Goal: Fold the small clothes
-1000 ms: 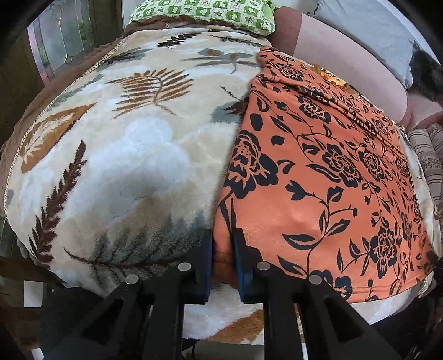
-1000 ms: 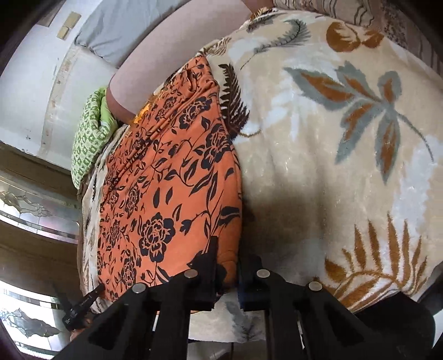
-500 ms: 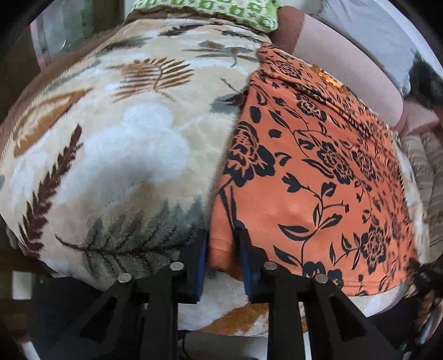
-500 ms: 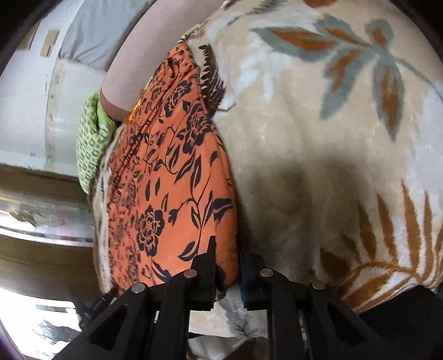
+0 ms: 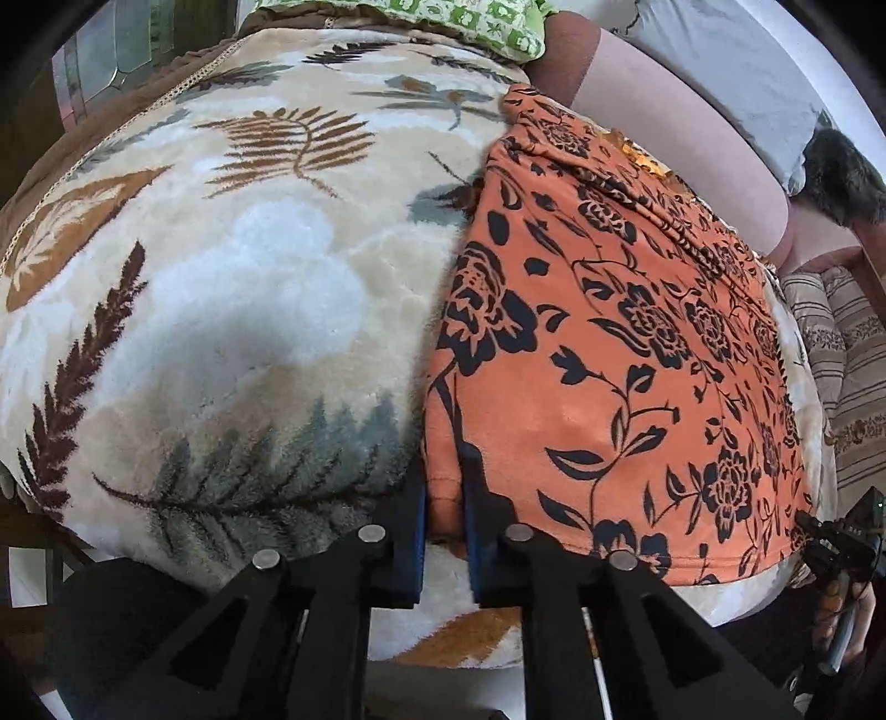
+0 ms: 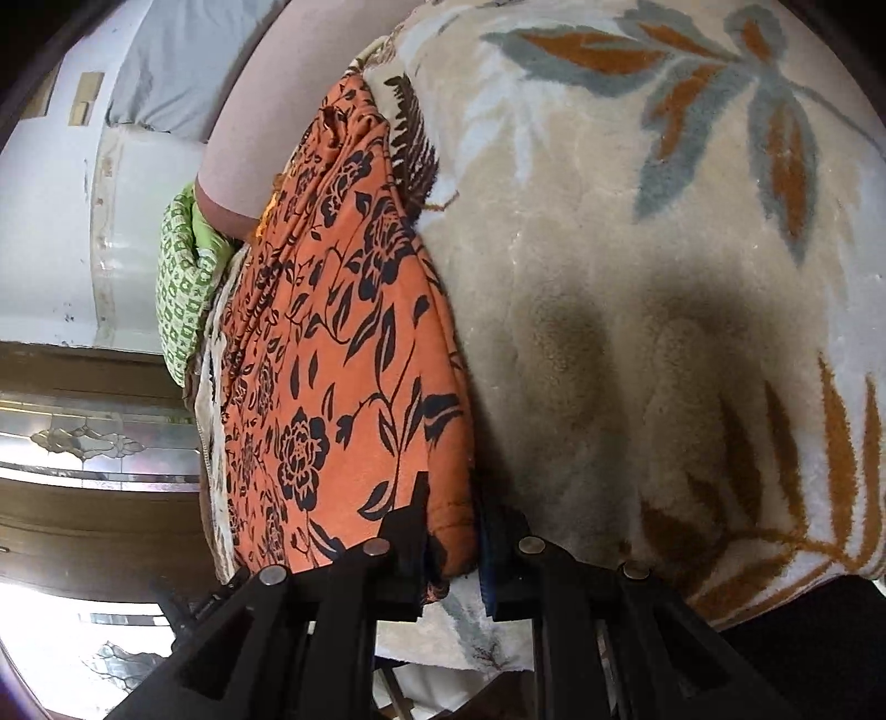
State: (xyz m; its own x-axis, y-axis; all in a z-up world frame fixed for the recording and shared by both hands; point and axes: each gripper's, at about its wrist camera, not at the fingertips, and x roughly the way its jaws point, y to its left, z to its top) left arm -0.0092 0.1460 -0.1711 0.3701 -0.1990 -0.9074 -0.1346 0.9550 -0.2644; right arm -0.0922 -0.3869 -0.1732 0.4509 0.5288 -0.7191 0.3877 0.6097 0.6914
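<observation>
An orange garment with a black flower print (image 5: 620, 354) lies flat on a leaf-patterned plush blanket (image 5: 232, 310). My left gripper (image 5: 444, 498) is shut on the garment's near left corner. In the right wrist view the same garment (image 6: 343, 354) runs away along the blanket (image 6: 664, 288), and my right gripper (image 6: 454, 531) is shut on its near right corner. The right gripper also shows at the far right edge of the left wrist view (image 5: 841, 537).
A green patterned cushion (image 5: 470, 16) and a pinkish bolster (image 5: 681, 122) lie at the far end of the bed. A striped cloth (image 5: 841, 354) lies to the right. A white wall (image 6: 50, 221) and a wooden glazed door (image 6: 83, 443) stand at the left.
Both grippers stay shut on the garment's near corners. The views have shifted slightly, with the garment's near edge a little lower in the frames.
</observation>
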